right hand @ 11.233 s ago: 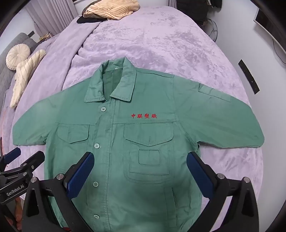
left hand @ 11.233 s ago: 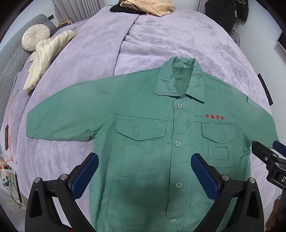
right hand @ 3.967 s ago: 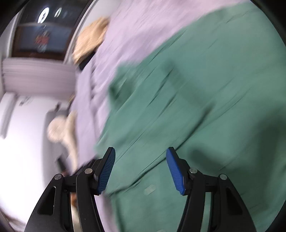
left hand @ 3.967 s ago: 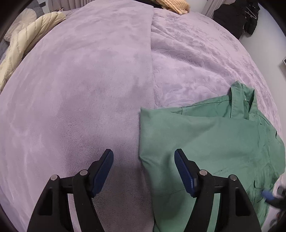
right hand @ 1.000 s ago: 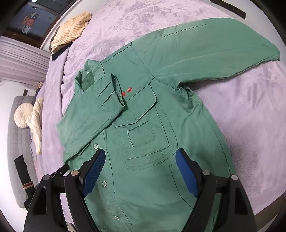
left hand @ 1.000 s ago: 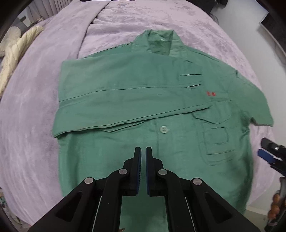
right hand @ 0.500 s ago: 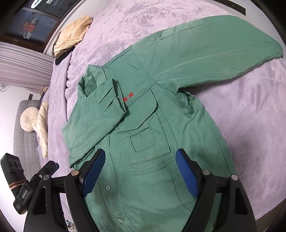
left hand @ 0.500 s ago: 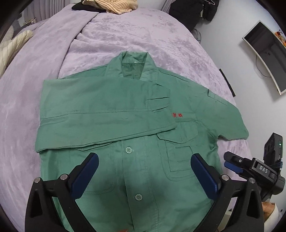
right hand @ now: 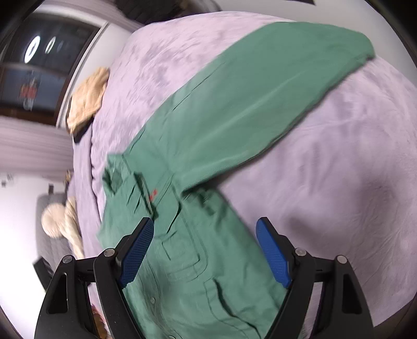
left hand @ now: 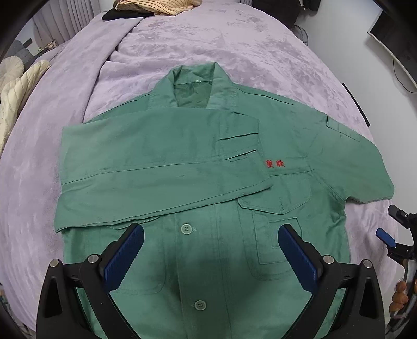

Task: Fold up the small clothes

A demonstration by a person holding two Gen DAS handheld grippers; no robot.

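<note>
A green button-up shirt [left hand: 213, 234] with red embroidered characters lies front-up on a lilac bedspread [left hand: 208, 47]. Its one sleeve [left hand: 156, 161] is folded across the chest. The other sleeve [left hand: 346, 156] lies spread out to the right; it also shows in the right wrist view [right hand: 260, 91]. My left gripper [left hand: 211, 258] is open and empty above the shirt's lower front. My right gripper [right hand: 206, 250] is open and empty over the shirt's right side [right hand: 198, 273], near the armpit. It shows at the right edge of the left wrist view [left hand: 393, 232].
A tan striped garment on a dark one [left hand: 156, 6] lies at the bed's far end. Cream cushions [left hand: 15, 80] lie at the far left. A monitor [left hand: 391, 28] and a wall stand to the right. The bed's edge runs close under the spread sleeve.
My left gripper has opened after being shut a second ago and has drawn closer to the shirt. My right gripper has swung to the right, toward the spread sleeve.
</note>
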